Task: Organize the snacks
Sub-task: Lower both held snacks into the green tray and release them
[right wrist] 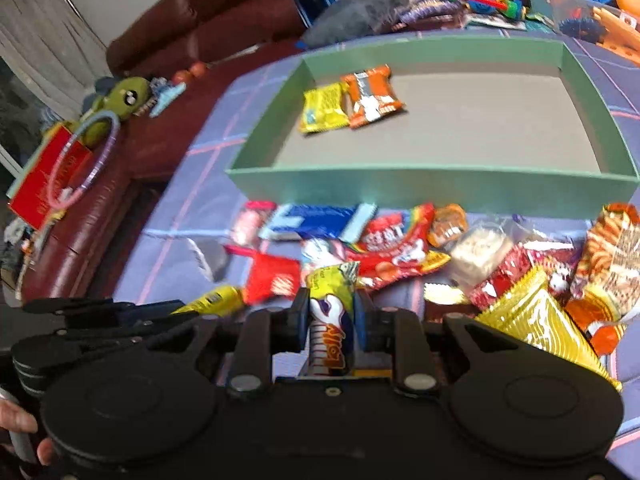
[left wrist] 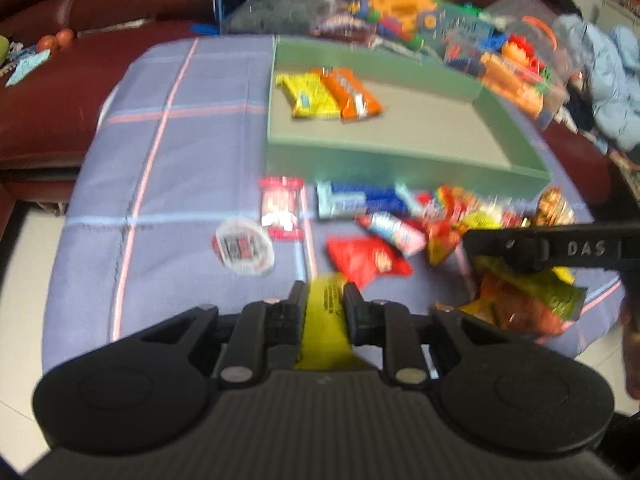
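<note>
The left hand-held gripper (left wrist: 323, 300) pinches a yellow snack packet (left wrist: 325, 320); the right hand-held gripper (right wrist: 334, 312) pinches a yellow-and-purple wrapped snack (right wrist: 332, 320). Beyond the loose snack pile (right wrist: 420, 256) sits a green tray (right wrist: 400, 186) (two packets lie at its far left).

Left gripper (left wrist: 323, 300) and right gripper (right wrist: 333, 310) tilt downward (jaws clamped on packets).

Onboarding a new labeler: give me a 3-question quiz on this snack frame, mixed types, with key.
1. True or false: the green box is empty.
2. What sits between the left gripper's fingers? A) yellow packet B) blue wrapper C) nothing
3. Fill in: the orange packet in the box lies beside a ____ one.

Key: 1 false, two packets lie inside. 2 A. 3 yellow.
</note>
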